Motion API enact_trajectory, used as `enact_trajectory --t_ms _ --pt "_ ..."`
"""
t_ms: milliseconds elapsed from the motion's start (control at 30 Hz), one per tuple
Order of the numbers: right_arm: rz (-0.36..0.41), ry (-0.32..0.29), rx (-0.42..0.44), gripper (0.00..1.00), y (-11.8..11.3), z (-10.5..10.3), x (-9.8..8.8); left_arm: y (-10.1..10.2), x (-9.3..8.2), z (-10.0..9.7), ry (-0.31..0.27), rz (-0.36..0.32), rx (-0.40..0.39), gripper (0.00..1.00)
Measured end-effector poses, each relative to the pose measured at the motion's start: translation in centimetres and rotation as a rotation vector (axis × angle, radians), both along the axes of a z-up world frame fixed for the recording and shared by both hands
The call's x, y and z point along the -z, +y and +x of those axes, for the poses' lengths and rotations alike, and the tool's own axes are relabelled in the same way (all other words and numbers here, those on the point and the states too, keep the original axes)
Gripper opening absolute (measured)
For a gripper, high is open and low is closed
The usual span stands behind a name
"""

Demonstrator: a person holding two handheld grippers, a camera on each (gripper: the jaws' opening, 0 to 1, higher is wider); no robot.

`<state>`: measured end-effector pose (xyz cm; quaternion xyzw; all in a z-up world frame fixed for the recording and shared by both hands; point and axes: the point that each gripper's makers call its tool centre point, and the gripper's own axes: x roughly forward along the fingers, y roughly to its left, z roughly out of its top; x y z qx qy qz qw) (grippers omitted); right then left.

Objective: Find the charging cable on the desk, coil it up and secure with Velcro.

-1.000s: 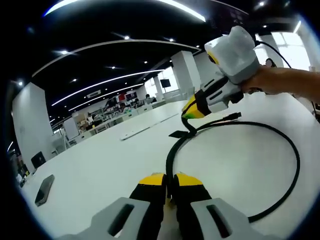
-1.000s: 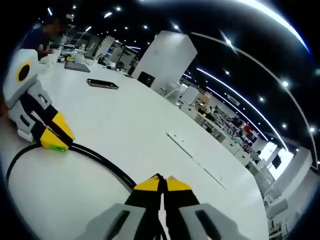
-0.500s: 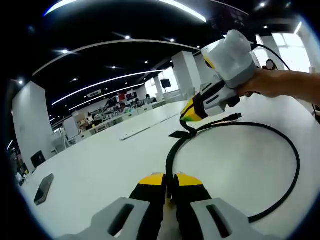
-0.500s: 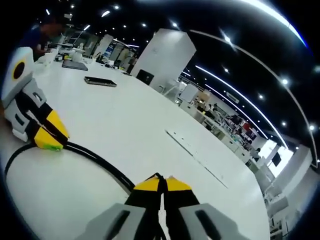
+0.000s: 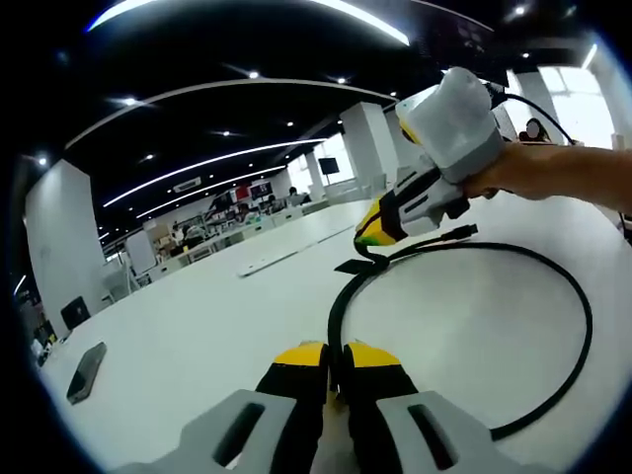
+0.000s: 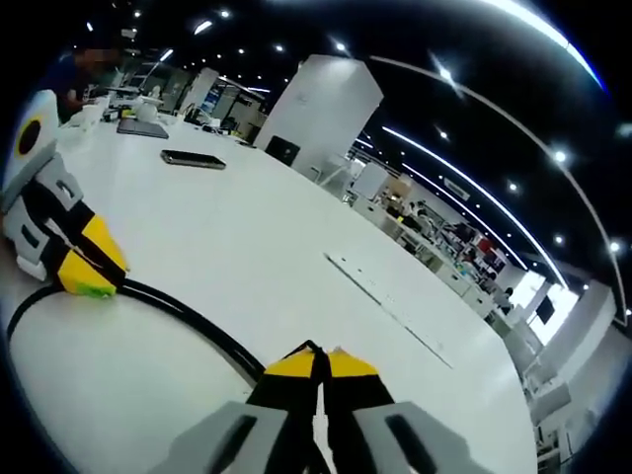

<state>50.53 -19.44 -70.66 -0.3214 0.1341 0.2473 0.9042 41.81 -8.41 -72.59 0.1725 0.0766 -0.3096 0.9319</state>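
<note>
The black charging cable [image 5: 553, 267] sweeps a wide loop across the right half of the left gripper view, on a smooth white desk [image 5: 217, 326] in an open office. It looks light, limp, likely springy. Both the left gripper [image 5: 334, 357] and right gripper [image 6: 318, 363] are clamped on it; a phone [image 5: 85, 373] lies lower left.

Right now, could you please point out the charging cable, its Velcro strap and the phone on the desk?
charging cable [image 5: 578, 296]: left gripper view, right side of loop.
Velcro strap [image 5: 351, 265]: left gripper view, flat black tab.
phone [image 6: 193, 159]: right gripper view, dark face.
</note>
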Motion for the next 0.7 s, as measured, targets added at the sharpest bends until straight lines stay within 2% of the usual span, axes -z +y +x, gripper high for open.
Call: enact_trajectory --t_ms 700 --pt "-0.001 -0.002 0.014 0.04 -0.01 0.18 0.11 -0.03 0.00 -0.03 -0.006 0.006 0.001 0.08"
